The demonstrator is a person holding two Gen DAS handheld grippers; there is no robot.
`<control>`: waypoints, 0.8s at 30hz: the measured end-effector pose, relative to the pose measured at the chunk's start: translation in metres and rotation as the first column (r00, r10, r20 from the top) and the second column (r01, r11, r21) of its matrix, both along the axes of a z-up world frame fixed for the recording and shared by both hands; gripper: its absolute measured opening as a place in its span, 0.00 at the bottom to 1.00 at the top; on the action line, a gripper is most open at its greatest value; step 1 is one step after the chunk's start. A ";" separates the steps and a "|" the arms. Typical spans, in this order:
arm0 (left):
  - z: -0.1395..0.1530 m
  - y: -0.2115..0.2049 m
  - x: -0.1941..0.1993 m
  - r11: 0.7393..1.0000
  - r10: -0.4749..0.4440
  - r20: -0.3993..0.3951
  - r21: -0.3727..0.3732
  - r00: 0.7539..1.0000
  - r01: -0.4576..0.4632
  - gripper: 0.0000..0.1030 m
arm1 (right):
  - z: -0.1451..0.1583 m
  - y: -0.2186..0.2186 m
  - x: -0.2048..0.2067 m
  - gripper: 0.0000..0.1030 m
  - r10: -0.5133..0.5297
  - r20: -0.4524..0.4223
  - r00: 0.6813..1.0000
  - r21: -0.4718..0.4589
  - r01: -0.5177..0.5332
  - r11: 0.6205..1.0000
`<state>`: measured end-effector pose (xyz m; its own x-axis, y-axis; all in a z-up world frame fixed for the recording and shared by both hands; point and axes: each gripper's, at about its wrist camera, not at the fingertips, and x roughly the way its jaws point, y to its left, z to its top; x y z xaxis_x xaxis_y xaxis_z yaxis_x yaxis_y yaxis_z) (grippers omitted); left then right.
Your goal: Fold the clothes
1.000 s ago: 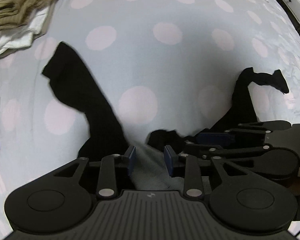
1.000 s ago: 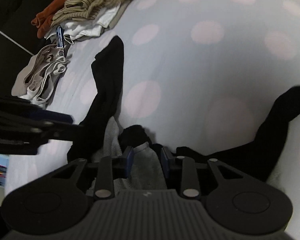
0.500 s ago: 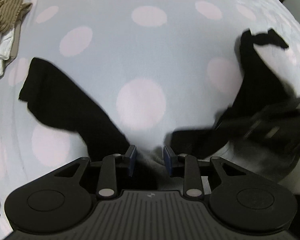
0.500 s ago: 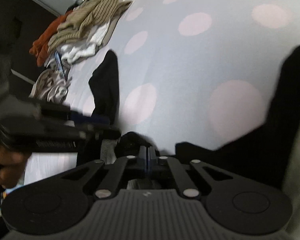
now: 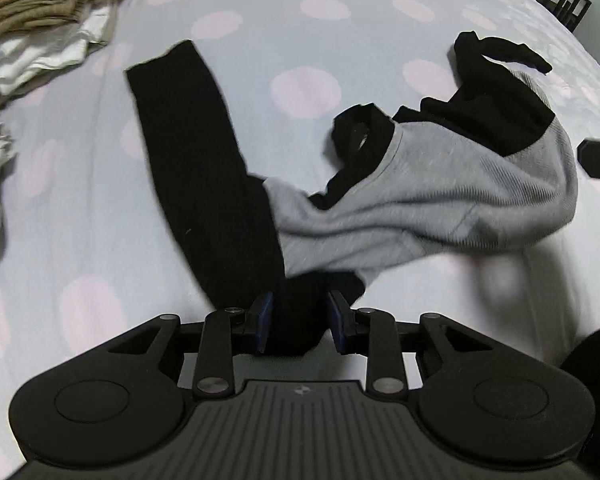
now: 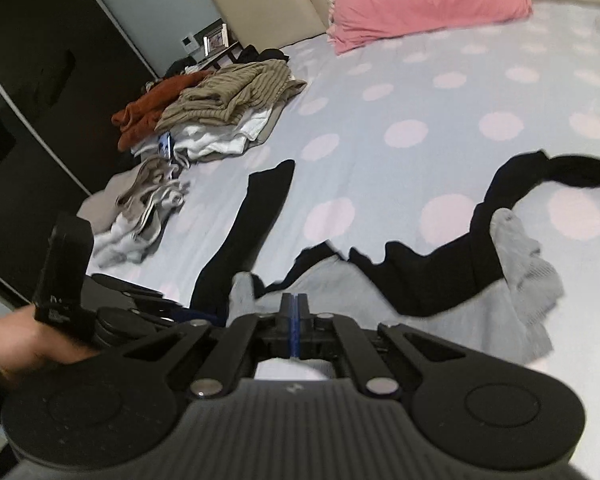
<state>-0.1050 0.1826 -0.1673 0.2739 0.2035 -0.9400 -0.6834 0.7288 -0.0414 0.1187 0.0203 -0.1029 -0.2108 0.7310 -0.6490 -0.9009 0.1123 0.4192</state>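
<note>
Currently I am spreading the shirt (image 5: 440,196) on the bed (image 5: 100,240), left fingers (image 5: 263,316) pinching black cloth, right fingers (image 6: 289,322) pressed together on its grey hem; next, pull it flat.

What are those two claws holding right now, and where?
Both hold the grey-and-black shirt: left gripper on black fabric at its sleeve base, right gripper shut on its grey edge.

Left wrist view looks steeply down, close; right wrist view faces the headboard; both share the bed (image 5: 100,208) (image 6: 420,92)
</note>
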 end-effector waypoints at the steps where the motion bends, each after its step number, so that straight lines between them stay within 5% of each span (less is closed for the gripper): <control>1: 0.007 -0.001 -0.005 1.000 0.006 0.031 0.007 1.000 -0.006 0.27 | 0.006 -0.004 -0.006 0.05 0.000 0.020 1.000 0.001 0.000 1.000; 3: 0.024 0.000 -0.011 0.999 0.002 0.134 0.038 0.991 -0.007 0.29 | 0.016 -0.002 -0.013 0.08 -0.013 0.066 0.998 0.005 0.013 1.000; 4: 0.031 0.002 -0.012 0.998 -0.008 0.185 0.060 0.983 -0.003 0.32 | 0.019 0.004 -0.015 0.21 -0.012 0.088 0.996 0.004 0.012 1.000; 5: 0.033 0.007 -0.011 0.996 -0.025 0.205 0.086 0.979 0.007 0.46 | 0.021 0.011 -0.017 0.36 -0.010 0.109 0.994 0.003 0.010 1.000; 7: 0.034 0.016 -0.007 0.991 -0.060 0.238 0.132 0.969 0.029 0.52 | 0.024 0.029 -0.021 0.43 0.002 0.154 0.988 -0.003 -0.002 1.000; 13: -0.008 0.039 0.009 0.982 -0.166 0.301 0.136 0.939 0.130 0.51 | -0.018 0.107 -0.023 0.44 0.089 0.274 0.958 -0.097 -0.064 0.993; 17: -0.044 0.052 0.003 0.992 -0.128 0.304 0.029 0.944 0.125 0.50 | -0.052 0.151 -0.024 0.47 0.105 0.201 0.974 -0.162 -0.073 0.984; 19: -0.053 0.055 -0.005 0.992 -0.121 0.328 0.004 0.937 0.127 0.48 | -0.068 0.172 -0.030 0.49 0.120 0.238 0.964 -0.247 -0.060 0.967; 21: -0.054 0.058 -0.014 0.992 -0.111 0.346 -0.016 0.931 0.125 0.48 | -0.082 0.184 -0.035 0.39 0.142 0.277 0.950 -0.331 -0.044 0.943; 22: -0.052 0.059 -0.017 0.992 -0.104 0.351 -0.029 0.931 0.122 0.48 | -0.086 0.187 -0.036 0.10 0.151 0.272 0.950 -0.353 -0.048 0.934; 24: -0.048 0.063 -0.024 0.993 -0.088 0.369 -0.043 0.925 0.112 0.48 | -0.075 0.176 -0.035 0.10 0.111 0.274 0.955 -0.319 -0.019 0.948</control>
<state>-0.1292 0.2454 -0.2156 0.6167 0.1013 -0.7807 -0.5359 0.7805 -0.3220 0.0837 0.1962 -0.1774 -0.0234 0.4749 -0.8797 -0.9864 0.1321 0.0975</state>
